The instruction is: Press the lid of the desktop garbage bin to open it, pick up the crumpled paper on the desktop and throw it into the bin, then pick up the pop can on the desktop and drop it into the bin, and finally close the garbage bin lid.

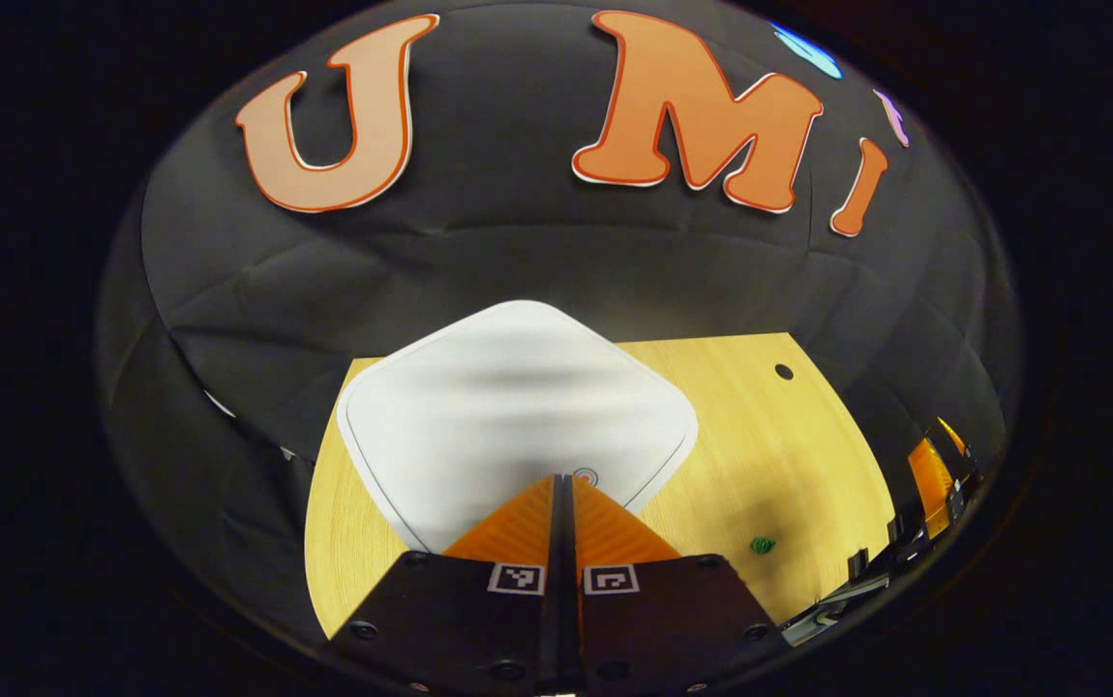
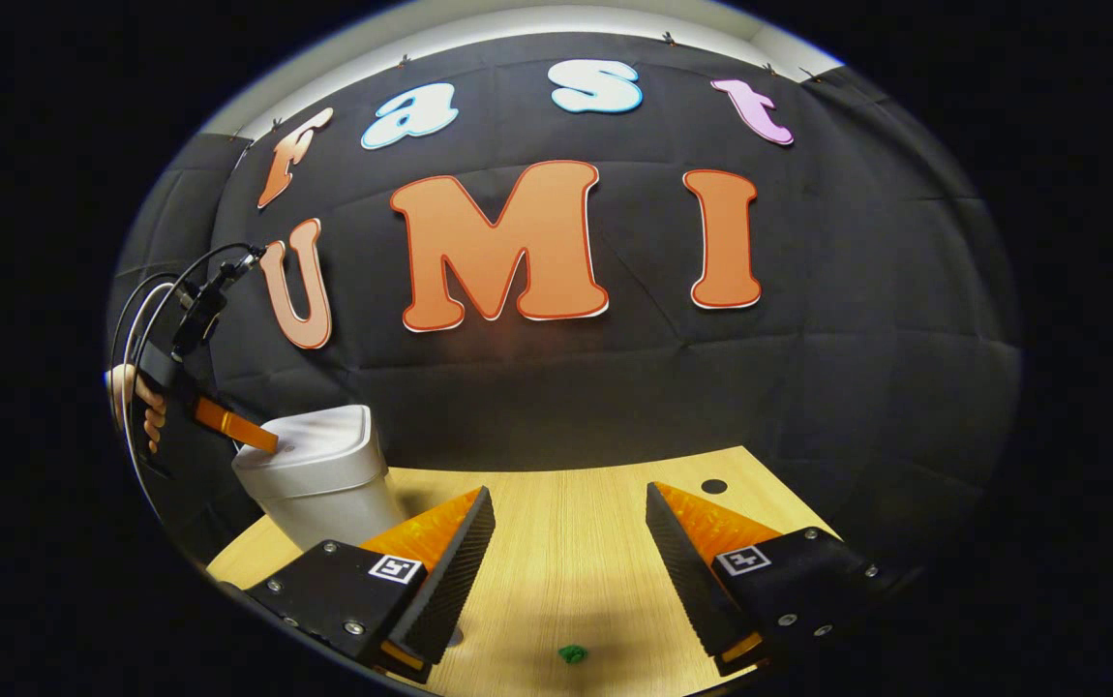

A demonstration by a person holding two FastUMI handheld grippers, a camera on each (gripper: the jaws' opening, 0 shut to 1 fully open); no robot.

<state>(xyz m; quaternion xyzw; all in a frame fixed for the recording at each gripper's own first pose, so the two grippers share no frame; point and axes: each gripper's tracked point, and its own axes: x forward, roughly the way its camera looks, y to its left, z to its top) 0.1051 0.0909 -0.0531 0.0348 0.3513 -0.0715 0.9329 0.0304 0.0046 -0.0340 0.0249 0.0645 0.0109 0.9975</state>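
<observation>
bin (image 2: pixel 319 479) stands at the worktop's (image 2: pixel 576 571) left end, lid (image 1: pixel 516 407) down. left gripper (image 1: pixel 564 481), jaws together, has its tips on the lid's near edge. right gripper (image 2: pixel 571 542) hovers above the worktop, jaws wide apart.

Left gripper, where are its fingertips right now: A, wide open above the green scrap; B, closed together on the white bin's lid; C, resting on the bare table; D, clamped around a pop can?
B: the left gripper, fingers shut, touches the lid of the white bin.
</observation>
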